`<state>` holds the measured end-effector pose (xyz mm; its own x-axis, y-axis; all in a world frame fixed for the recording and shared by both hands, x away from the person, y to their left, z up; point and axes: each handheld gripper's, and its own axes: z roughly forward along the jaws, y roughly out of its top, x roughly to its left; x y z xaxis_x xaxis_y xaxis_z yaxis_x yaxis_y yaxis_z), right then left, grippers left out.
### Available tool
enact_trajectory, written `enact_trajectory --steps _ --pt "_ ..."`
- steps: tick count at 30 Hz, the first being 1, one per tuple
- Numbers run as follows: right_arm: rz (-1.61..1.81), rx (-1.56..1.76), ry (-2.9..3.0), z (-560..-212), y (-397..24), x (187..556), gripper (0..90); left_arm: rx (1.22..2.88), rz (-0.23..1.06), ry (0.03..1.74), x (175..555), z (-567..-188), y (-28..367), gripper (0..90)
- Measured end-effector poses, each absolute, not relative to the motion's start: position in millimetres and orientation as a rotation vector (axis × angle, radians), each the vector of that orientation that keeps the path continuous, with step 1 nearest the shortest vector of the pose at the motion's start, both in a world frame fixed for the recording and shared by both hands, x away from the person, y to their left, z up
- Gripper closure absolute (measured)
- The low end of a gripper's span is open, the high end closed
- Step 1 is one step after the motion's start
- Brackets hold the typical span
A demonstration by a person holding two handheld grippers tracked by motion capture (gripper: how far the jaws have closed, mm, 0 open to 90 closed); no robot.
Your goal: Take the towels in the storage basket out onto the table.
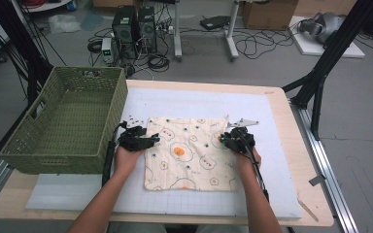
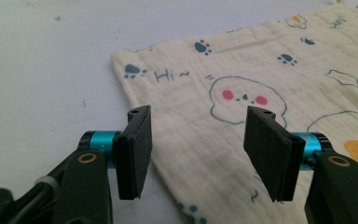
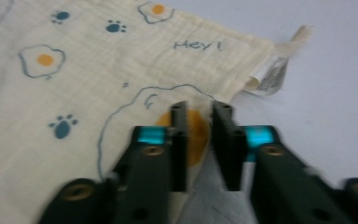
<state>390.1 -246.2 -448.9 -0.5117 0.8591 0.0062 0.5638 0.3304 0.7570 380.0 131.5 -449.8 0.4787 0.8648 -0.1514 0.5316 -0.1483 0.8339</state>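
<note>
Right gripper view shows the right gripper (image 3: pixel 200 140) pinching the cloth's (image 3: pixel 98 60) edge; left gripper (image 2: pixel 196 154) gapes.

Crinkly matt cotton cloth (image 1: pixel 189 153); woven wicker basket (image 1: pixel 102 104); matt foam mat (image 1: pixel 272 145); wood table (image 1: pixel 303 160).

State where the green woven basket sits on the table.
In the high view, the green basket stands at the table's left edge, just left of the patterned cloth and the left gripper.

A wooden table (image 1: pixel 305 187) carries a white mat (image 1: pixel 267 145), with a printed cloth (image 1: pixel 189 153) and green basket (image 1: pixel 65 124) on it.
</note>
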Motion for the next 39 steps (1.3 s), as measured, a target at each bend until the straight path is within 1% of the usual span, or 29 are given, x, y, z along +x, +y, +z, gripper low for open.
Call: enact_trajectory --steps 4,5,6,8,9,10,11,14,16,17,18,19,20,21,22,23,25,27,28,29,32,34,35,36,37,38,39 --pt "0.874 1.278 2.142 -445.6 -253.3 384.8 88.3 1.810 0.450 1.170 376.4 -448.5 134.5 42.0" --pt "0.871 1.306 2.129 -445.9 -257.4 384.3 88.1 1.813 0.444 1.168 374.8 -448.6 134.8 42.0" --pt "0.910 1.344 2.121 -446.0 -261.7 385.2 86.0 1.816 0.439 1.164 373.5 -449.4 134.9 42.0" --pt "0.900 1.353 2.102 -444.3 -263.6 383.9 70.0 1.837 0.410 1.161 371.6 -450.4 134.1 42.4" --pt "0.928 1.350 2.107 -442.7 -265.2 383.0 68.6 1.847 0.392 1.149 370.8 -450.5 133.9 43.5" --pt "0.956 1.350 2.099 -440.0 -266.5 380.5 66.8 1.863 0.384 1.139 370.1 -450.3 133.1 47.5" --pt "0.975 1.343 2.093 -436.5 -267.6 377.2 66.8 1.875 0.386 1.131 369.3 -450.1 131.8 51.2" --pt "1.045 1.296 2.092 -428.2 -272.8 363.2 64.6 1.921 0.399 1.117 369.0 -451.9 126.4 56.2" --pt "1.048 1.265 2.135 -426.7 -275.4 349.4 61.9 1.954 0.466 1.119 367.1 -451.7 121.1 62.7" --pt "1.049 1.246 2.145 -427.1 -275.5 340.5 59.8 1.962 0.491 1.125 366.6 -451.5 120.4 68.5" --pt "1.047 1.234 2.151 -427.9 -275.5 332.7 58.1 1.968 0.513 1.132 366.3 -451.2 119.5 72.1" --pt "1.053 1.210 2.161 -430.3 -275.6 317.8 58.1 1.964 0.523 1.134 366.4 -451.4 118.9 74.0" --pt "1.059 1.192 2.168 -432.8 -275.9 309.2 58.1 1.970 0.544 1.140 365.7 -451.2 117.9 74.1" --pt "1.061 1.184 2.182 -437.1 -276.6 297.2 58.1 1.972 0.563 1.143 365.5 -451.1 117.2 71.9" --pt "1.058 1.182 2.193 -438.6 -276.9 292.4 57.8 1.975 0.588 1.150 365.1 -450.9 117.3 67.7" --pt "1.073 1.184 2.215 -438.5 -277.3 288.2 56.7 1.972 0.583 1.160 364.7 -450.1 118.9 63.3" --pt "1.093 1.172 2.242 -437.5 -276.6 285.6 56.5 1.919 0.547 1.159 361.5 -447.8 123.8 59.6" --pt "1.095 1.164 2.272 -440.8 -274.7 284.4 58.0 1.854 0.559 1.123 354.5 -444.9 128.4 56.8" --pt "1.078 1.164 2.296 -443.6 -273.1 284.5 60.1 1.844 0.548 1.111 352.5 -443.5 130.5 55.2" --pt "1.052 1.155 2.317 -445.9 -271.6 284.9 64.3 1.823 0.511 1.103 350.4 -441.0 133.0 53.1" --pt "1.036 1.117 2.368 -445.1 -271.7 284.4 86.3 1.751 0.506 1.063 342.2 -434.6 137.2 46.8" --pt "0.946 1.065 2.372 -441.9 -268.1 280.4 86.4 1.741 0.478 1.043 338.1 -431.6 138.4 41.6" --pt "0.928 1.072 2.365 -441.2 -266.9 278.5 85.4 1.734 0.478 1.024 335.4 -430.8 138.8 39.7" --pt "0.920 1.073 2.356 -440.9 -266.4 277.0 78.1 1.716 0.473 1.006 332.1 -430.3 139.9 38.9" --pt "0.915 1.083 2.332 -440.4 -267.1 276.4 66.8 1.702 0.469 0.997 330.6 -429.9 140.3 36.8" --pt "0.932 1.091 2.318 -439.4 -268.5 276.5 63.9 1.683 0.476 0.995 328.0 -428.7 140.5 35.4" --pt "0.981 1.088 2.278 -436.2 -271.7 275.5 57.6 1.664 0.496 0.998 326.1 -427.8 140.4 33.3"
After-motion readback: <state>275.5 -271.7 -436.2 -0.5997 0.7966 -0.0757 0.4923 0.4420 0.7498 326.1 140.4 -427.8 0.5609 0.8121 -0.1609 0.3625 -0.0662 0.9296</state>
